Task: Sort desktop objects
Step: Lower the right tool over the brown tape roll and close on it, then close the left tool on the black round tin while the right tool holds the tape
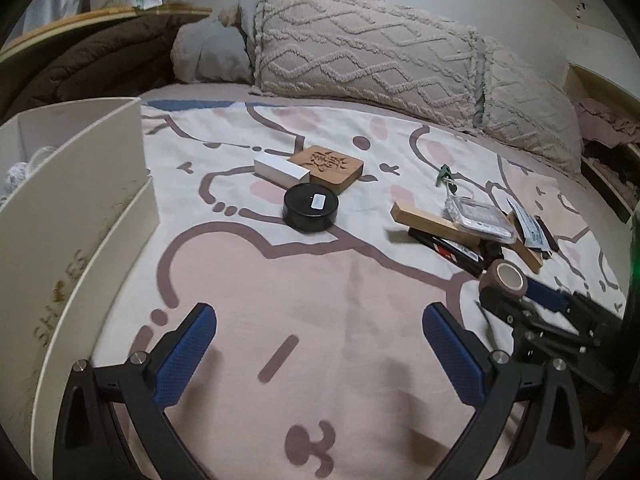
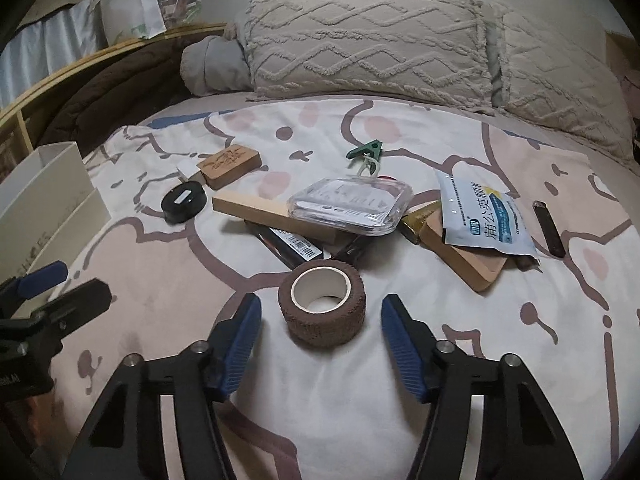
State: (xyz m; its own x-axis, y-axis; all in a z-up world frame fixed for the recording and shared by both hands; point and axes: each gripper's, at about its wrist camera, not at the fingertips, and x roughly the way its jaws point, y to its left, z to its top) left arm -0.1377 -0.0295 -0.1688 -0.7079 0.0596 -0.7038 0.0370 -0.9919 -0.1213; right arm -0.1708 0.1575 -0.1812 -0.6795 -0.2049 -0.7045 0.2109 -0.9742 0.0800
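Note:
A brown tape roll (image 2: 324, 320) stands on end on the cartoon-print bedspread (image 2: 160, 280). My right gripper (image 2: 320, 304) straddles it, jaws open, with a gap between each blue pad and the roll. The left wrist view shows the same roll (image 1: 505, 280) and right gripper (image 1: 520, 296) at its right edge. My left gripper (image 1: 319, 316) is open over bare bedspread with nothing between its fingers. Behind the roll lie a wooden stick (image 2: 272, 214), a clear plastic case (image 2: 352, 206), a white sachet (image 2: 484, 216) and a barcoded black pack (image 2: 296, 246).
A white divided storage box (image 1: 80, 200) stands at the left. A black round tin (image 1: 311, 211), a white box (image 1: 282, 171) and a carved wooden block (image 1: 328, 166) sit mid-bed. A green clip (image 2: 366, 150) and a dark stick (image 2: 550, 230) lie farther back. Beige pillows (image 1: 360, 60) line the back.

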